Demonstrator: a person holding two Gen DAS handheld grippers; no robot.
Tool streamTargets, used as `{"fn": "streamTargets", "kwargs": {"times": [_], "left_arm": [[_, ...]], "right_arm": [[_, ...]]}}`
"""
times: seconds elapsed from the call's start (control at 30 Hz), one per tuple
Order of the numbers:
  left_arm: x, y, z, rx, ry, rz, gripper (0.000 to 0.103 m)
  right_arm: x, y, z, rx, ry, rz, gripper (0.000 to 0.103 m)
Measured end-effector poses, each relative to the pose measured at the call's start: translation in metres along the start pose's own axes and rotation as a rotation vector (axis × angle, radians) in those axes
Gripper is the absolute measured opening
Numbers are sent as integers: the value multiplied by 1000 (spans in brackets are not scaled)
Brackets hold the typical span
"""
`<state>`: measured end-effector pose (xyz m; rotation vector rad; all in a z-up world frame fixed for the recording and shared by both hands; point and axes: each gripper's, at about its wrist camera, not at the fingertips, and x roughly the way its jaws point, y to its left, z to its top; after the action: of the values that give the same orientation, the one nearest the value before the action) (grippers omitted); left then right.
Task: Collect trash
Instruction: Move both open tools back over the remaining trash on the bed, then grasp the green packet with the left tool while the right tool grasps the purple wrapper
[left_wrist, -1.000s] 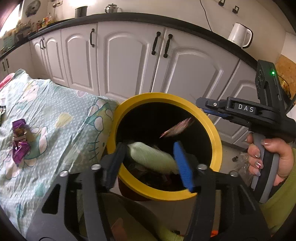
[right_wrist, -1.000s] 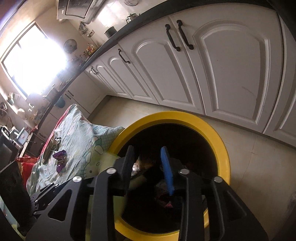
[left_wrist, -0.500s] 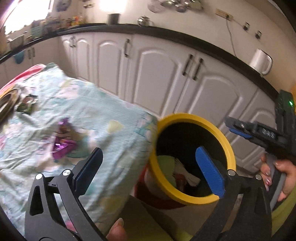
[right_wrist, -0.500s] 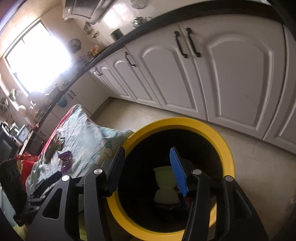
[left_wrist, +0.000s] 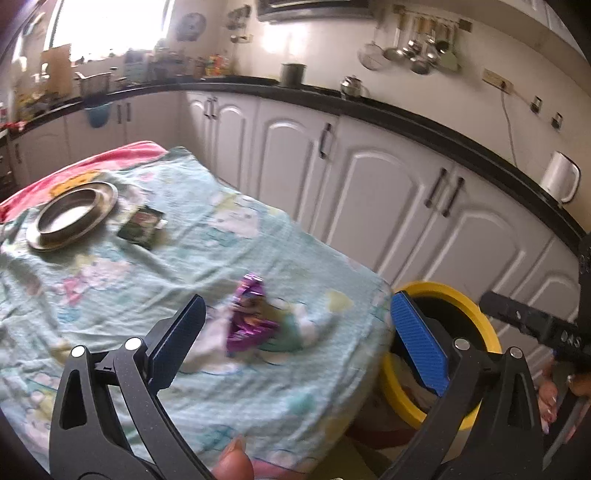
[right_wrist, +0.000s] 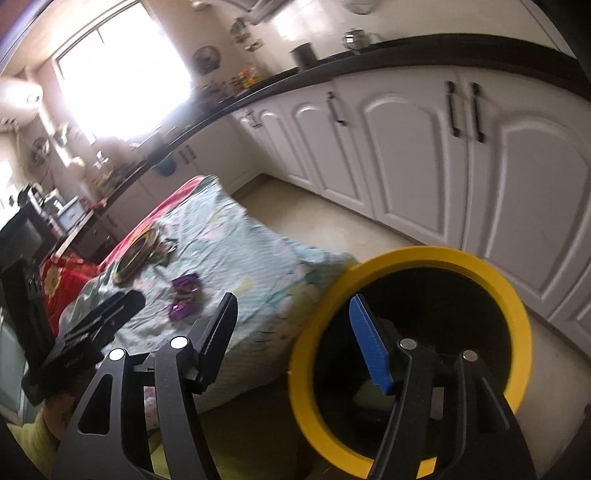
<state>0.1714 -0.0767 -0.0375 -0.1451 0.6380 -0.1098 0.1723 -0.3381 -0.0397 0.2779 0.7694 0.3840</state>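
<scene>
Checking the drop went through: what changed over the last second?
The left gripper let a pale green wad fall into the yellow-rimmed bin, opened wide and swung over to the purple wrapper. The right gripper, its jaws just opening and empty, pulled back from the bin. Purple wrapper, dark packet and metal plate stayed put.

Left gripper (left_wrist: 295, 332): jaws spread wide, nothing between pads, pointing down-forward. Fingertip (left_wrist: 236, 458) of holding hand visible at bottom edge. Right gripper (right_wrist: 291, 336): jaws apart and just been opening, empty. Right hand (left_wrist: 554, 395) on its handle, blurred, grip probably full-fist. Yellow-green sleeve (right_wrist: 26, 439) at lower left.
</scene>
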Motion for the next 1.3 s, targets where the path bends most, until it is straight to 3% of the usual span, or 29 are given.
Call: {"fn": "streamTargets", "kwargs": {"times": [0.4,0.7,0.97,1.13,1.17,1.2,1.3], "left_arm": [[-9,77,10,-150,-46,112,92],[-7,136,16,-241,-56,208,92],[13,164,29,-233,-33,248,92],[36,171,39,-201,-2,237,83],[42,173,41,-201,5,231,81],[48,175,42,-202,13,229,77],[66,183,47,-231,43,216,66]], "right_arm": [[48,75,-3,-184,102,76,61],[97,115,0,-244,182,126,61],[144,145,4,-265,238,136,61],[174,153,-4,-265,287,120,60],[179,155,-7,-268,306,123,55],[183,157,-12,-280,327,130,43],[181,167,-25,-368,321,114,43]]}}
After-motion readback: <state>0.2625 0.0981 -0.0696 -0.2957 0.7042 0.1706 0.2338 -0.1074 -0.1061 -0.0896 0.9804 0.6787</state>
